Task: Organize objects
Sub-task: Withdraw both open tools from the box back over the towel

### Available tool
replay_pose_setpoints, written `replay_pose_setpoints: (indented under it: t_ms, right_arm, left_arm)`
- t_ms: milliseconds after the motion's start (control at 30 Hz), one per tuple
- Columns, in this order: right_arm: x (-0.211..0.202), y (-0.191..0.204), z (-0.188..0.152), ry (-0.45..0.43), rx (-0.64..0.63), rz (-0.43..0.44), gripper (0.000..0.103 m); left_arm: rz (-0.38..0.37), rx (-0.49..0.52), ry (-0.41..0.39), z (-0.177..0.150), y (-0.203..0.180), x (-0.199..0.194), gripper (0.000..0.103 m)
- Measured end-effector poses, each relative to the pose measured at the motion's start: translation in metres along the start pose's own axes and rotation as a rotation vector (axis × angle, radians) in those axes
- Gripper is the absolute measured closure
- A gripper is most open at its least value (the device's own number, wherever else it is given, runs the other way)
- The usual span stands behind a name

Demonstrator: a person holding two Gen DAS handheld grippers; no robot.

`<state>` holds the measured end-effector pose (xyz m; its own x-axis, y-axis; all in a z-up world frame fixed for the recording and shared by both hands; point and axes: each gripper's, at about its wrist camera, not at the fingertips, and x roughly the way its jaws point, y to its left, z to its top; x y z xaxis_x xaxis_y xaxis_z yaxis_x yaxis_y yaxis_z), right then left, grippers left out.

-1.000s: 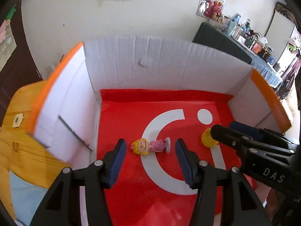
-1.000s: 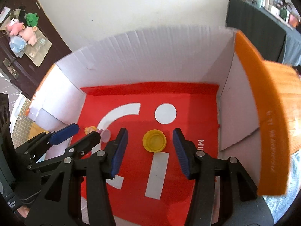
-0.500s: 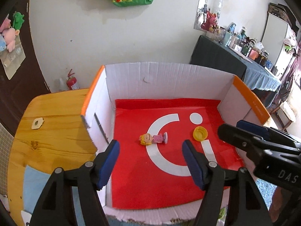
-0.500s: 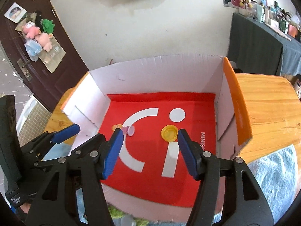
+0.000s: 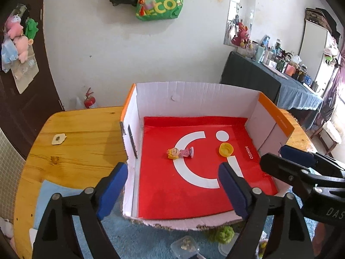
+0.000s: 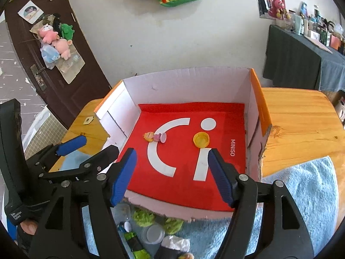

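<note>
Two empty claws hover at the near edge of a cardboard box

Left claw and right claw gape apart, gripping nothing; ahead of them a doll and yellow cap lie inside, seemingly sorted, while clutter waits below

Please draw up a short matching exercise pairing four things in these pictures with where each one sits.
Things:
1. doll figurine
2. yellow bottle cap
3. green shopping bag
4. fire extinguisher

Places:
A. hanging on the white wall
B. lying on its side on the white curve of the red liner
C. on the floor against the wall, beyond the wooden table
D. on the red liner below the white dot

Pairs: 1-B, 2-D, 3-A, 4-C
</note>
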<state>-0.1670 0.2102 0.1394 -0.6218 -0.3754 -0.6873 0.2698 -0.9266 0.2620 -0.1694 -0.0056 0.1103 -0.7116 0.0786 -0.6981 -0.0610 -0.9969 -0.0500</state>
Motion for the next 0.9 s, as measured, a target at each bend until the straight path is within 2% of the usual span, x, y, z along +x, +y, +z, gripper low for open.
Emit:
replay_pose_setpoints:
  t_ms: [100,267,333,700,900]
  right_arm:
    - [-0.008,0.0,-0.004,-0.022,0.001,0.003,0.021]
    - [-0.023,-0.004,-0.009,-0.054,0.015,0.011,0.017]
    - [-0.027,-0.004,-0.011,-0.06,0.013,0.011,0.011]
    - [-0.038,0.006,-0.033,-0.079,-0.035,-0.021,0.004]
    - [-0.047,0.01,-0.048,-0.114,-0.054,-0.039,0.002]
  left_arm:
    - [0.018,0.016,-0.009,-0.006,-0.003,-0.006,0.014]
    - [0.03,0.021,-0.011,-0.014,-0.004,-0.013,0.012]
    - [0.027,0.014,-0.012,-0.017,-0.004,-0.016,0.012]
    - [0.017,-0.006,-0.056,-0.033,-0.003,-0.038,0.0]
    - [0.015,-0.016,-0.046,-0.047,-0.002,-0.042,0.0]
